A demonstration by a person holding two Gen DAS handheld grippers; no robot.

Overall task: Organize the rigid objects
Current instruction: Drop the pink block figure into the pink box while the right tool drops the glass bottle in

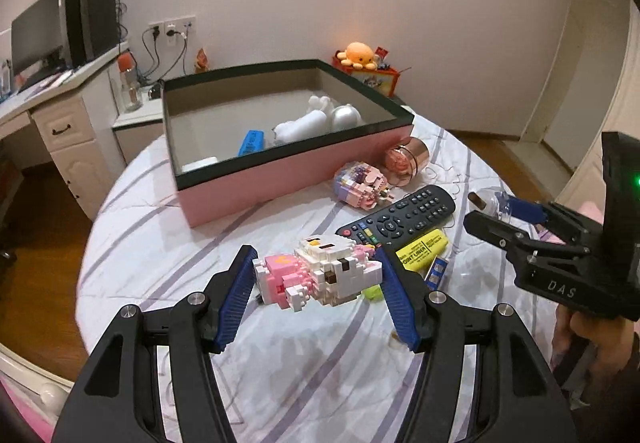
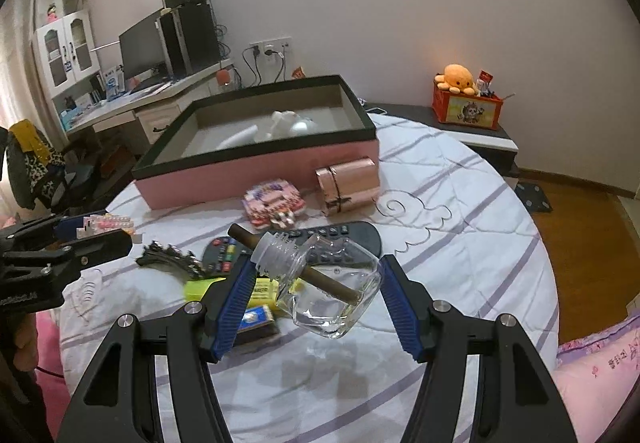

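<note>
Two claws, left (image 1: 316, 275) and right (image 2: 318, 283). Two brick figures: one (image 1: 320, 273) in the left claw, one (image 1: 362, 185) beside the box (image 1: 288, 171). One box, one glass bottle (image 2: 332, 283), one remote (image 1: 400, 217), one copper tin (image 1: 406, 161), one highlighter (image 1: 420, 247).

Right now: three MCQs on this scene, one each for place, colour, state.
1. Where does the remote lie?
A. in the box
B. on the bed in front of the pink box
C. on the desk

2. What colour are the gripper pads?
A. blue
B. red
C. green

3. What is the right gripper doing?
A. hanging empty
B. holding a glass bottle
C. holding the remote

B: it lies on the striped cover before the box.
A: the ribbed pads are blue.
B: the bottle sits clamped between the pads.
</note>
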